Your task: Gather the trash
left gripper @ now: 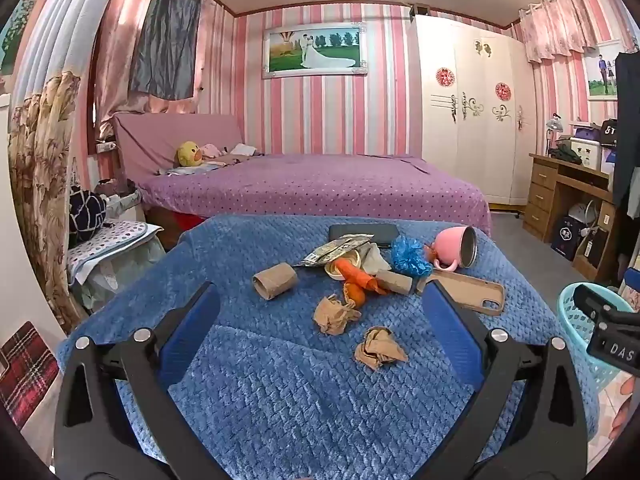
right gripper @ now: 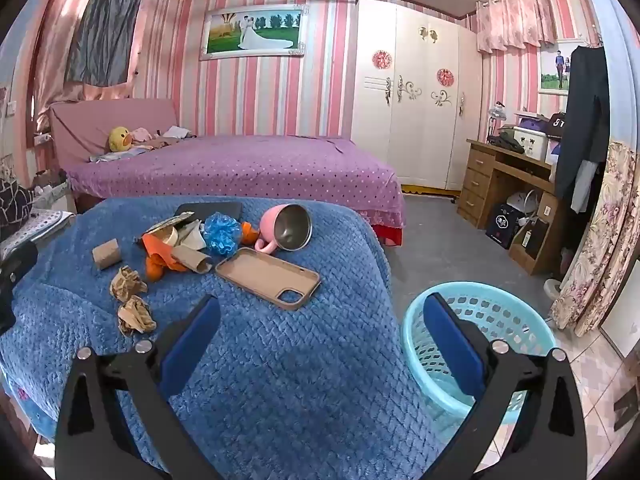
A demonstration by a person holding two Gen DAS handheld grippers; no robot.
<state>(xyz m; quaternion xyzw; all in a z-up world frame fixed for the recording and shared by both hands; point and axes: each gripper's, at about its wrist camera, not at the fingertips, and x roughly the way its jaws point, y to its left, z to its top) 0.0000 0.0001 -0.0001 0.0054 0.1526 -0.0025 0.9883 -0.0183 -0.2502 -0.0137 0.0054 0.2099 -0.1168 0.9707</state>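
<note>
— How do the tongs stand?
— Left tongs and right tongs both gape wide, holding nothing, above the blue blanket.
— And the trash?
— Two crumpled paper balls lie nearest, then a cardboard tube and orange peel. The turquoise basket stands on the floor just beside the blanket's right edge.

Both grippers look the same: the left gripper and right gripper have chunky black linkage arms, shiny round silver pivot bolts and flat blue fingers. One black housing has white "DAS" lettering.
</note>
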